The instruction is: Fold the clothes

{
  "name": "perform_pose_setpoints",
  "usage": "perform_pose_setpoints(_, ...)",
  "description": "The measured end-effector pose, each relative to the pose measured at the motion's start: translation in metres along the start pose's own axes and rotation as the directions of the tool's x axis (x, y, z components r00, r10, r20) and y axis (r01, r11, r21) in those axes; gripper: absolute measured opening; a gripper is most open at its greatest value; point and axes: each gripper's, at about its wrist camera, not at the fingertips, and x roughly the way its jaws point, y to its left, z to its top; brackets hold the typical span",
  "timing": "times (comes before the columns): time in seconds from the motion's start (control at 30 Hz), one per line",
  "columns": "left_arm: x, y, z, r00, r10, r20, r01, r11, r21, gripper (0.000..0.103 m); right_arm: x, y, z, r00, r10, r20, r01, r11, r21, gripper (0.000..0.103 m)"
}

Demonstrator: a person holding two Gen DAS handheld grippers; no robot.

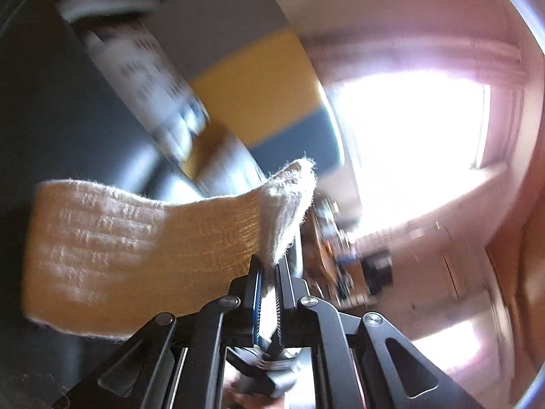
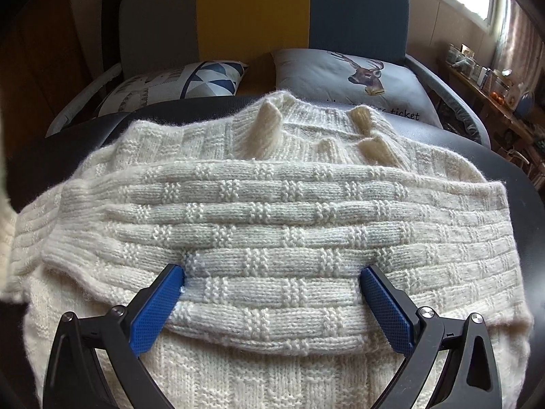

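L gripper [image 1: 269, 266] clamped on sweater [image 2: 272, 225] edge, lifted. R gripper [image 2: 272, 283] jaws apart, pressing folded sleeve [image 2: 265, 238] lying crosswise directly ahead.

Both grippers are built of matte black metal links joined by round silver pivot screws. On the right gripper [image 2: 272, 279] each finger [image 2: 155, 310] carries a long blue pad with a fine cross-hatched grip texture, and the black outer arms behind them have elongated teardrop cut-outs. The left gripper [image 1: 269, 272] shows the same black linkage, four silver screw heads, matching teardrop cut-outs, a thin blue edge on one pad [image 1: 258, 301] and a finely toothed edge on the other. No sleeve or cable shows.
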Motion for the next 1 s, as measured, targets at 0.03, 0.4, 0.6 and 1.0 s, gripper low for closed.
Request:
perform_pose_setpoints(0.03, 0.014, 0.000, 0.000, 1.000, 0.005, -0.031, -0.005, 1.000, 0.005, 0.005, -0.001, -0.001, -0.001, 1.000, 0.005, 0.003, -0.005, 1.000, 0.002, 0.103)
perform_pose_setpoints(0.4, 0.125, 0.063, -0.040, 0.944, 0.183, -0.276, -0.191, 0.982, -0.001, 0.005, -0.002, -0.004, -0.001, 0.999, 0.047, 0.004, -0.047, 0.999, -0.022, 0.103)
perform_pose_setpoints(0.6, 0.126, 0.071, -0.051, 0.907, 0.270, -0.323, -0.281, 0.960, 0.016, 0.009, -0.006, -0.006, -0.001, 0.997, 0.081, 0.015, -0.080, 0.996, -0.038, 0.103)
perform_pose_setpoints(1.0, -0.002, 0.070, -0.039, 0.983, 0.141, -0.121, -0.153, 0.983, -0.097, 0.017, -0.041, -0.062, -0.018, 0.801, 0.575, 0.166, -0.594, 0.731, 0.336, 0.103)
